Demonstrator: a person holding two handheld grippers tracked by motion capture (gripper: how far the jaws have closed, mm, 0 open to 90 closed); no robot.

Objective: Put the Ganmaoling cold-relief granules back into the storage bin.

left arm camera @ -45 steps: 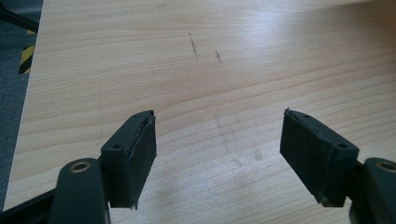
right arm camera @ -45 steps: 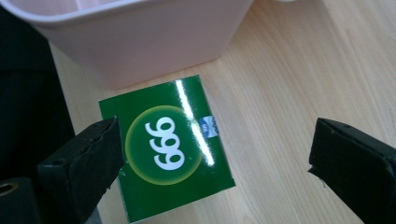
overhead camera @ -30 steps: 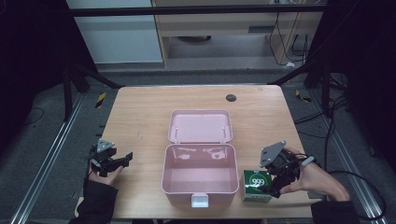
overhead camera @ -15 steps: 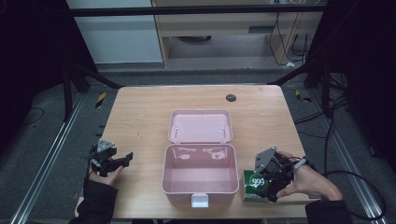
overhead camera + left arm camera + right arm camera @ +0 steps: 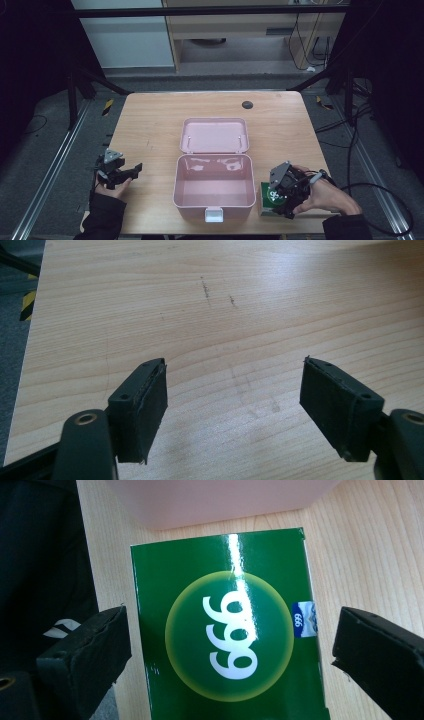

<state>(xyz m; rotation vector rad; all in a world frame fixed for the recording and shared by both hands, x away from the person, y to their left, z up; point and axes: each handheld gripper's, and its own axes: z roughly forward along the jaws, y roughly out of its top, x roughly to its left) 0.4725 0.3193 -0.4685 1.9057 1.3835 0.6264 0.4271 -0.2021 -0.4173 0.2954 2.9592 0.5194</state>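
One green box (image 5: 227, 635) lies flat, lengthwise between jaws.

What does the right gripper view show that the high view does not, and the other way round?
Right gripper view alone: the white 999 print on the green box, its small blue label, and a gap between each pad and the box, so the right gripper is open around it. High view alone: the open pink case with its lid laid back, and the left gripper open, well left of the case. Both: the box, the case wall, the wooden table.
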